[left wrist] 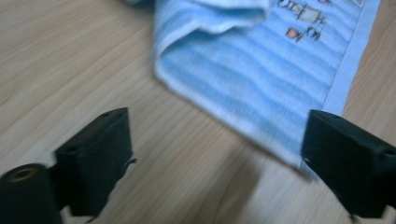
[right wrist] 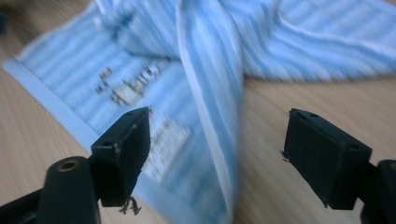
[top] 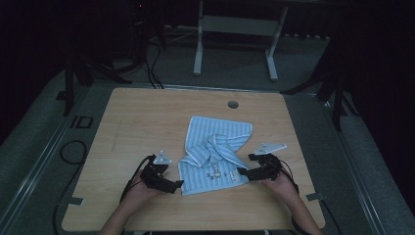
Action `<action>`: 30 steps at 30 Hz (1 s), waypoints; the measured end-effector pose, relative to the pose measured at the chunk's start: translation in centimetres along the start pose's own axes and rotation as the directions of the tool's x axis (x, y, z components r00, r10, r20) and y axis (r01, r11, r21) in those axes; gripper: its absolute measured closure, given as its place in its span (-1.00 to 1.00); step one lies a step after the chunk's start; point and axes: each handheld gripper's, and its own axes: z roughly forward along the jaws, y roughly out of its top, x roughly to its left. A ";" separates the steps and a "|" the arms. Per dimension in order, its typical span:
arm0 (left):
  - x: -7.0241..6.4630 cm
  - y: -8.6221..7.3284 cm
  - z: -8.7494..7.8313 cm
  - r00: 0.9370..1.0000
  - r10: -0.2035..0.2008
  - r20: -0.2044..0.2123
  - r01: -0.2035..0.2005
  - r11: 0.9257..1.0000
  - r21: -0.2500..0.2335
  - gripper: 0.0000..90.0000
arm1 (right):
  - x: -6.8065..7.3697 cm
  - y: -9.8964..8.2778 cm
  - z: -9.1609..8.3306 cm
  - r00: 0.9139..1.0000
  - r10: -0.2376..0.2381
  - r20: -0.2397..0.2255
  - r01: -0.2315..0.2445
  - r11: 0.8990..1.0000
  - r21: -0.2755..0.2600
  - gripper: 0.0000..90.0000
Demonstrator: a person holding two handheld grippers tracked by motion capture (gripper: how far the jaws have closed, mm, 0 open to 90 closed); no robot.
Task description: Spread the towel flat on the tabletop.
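Two claws spread – left claw (top: 179, 184), right claw (top: 240, 172) flank towel (top: 215, 152) near-edge corners, gripping nothing.

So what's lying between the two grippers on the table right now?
The blue striped towel, crumpled on the wooden table, lies between the left gripper and the right gripper, as the high view shows.

Two black hand-held grippers

The left gripper (top: 177, 185) and right gripper (top: 242, 172) each carry a grey three-cornered plate, blocky black jaws with small screw holes, and a trailing black cable.
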 end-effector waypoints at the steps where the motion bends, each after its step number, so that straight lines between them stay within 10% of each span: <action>1: -0.1 0.3 0.3 1.000 0.007 0.008 -0.007 1.000 0.004 -0.73 | 0.1 0.3 0.2 1.000 -0.003 0.001 0.003 1.000 0.000 -0.49; 10: -2.0 3.0 2.4 0.998 0.066 0.017 -0.066 0.997 0.029 -0.47 | 1.1 3.0 2.5 0.999 -0.050 -0.003 0.050 0.999 0.012 -0.28; 23: -2.5 5.8 5.1 0.999 0.045 -0.014 -0.044 0.998 0.040 0.04 | 2.3 5.9 5.9 0.995 -0.100 -0.012 0.101 0.994 0.050 0.16; 30: -2.2 7.0 6.3 0.999 0.013 -0.045 -0.011 0.999 0.038 0.38 | 2.1 6.5 7.3 0.992 -0.125 0.033 0.121 0.988 0.099 0.72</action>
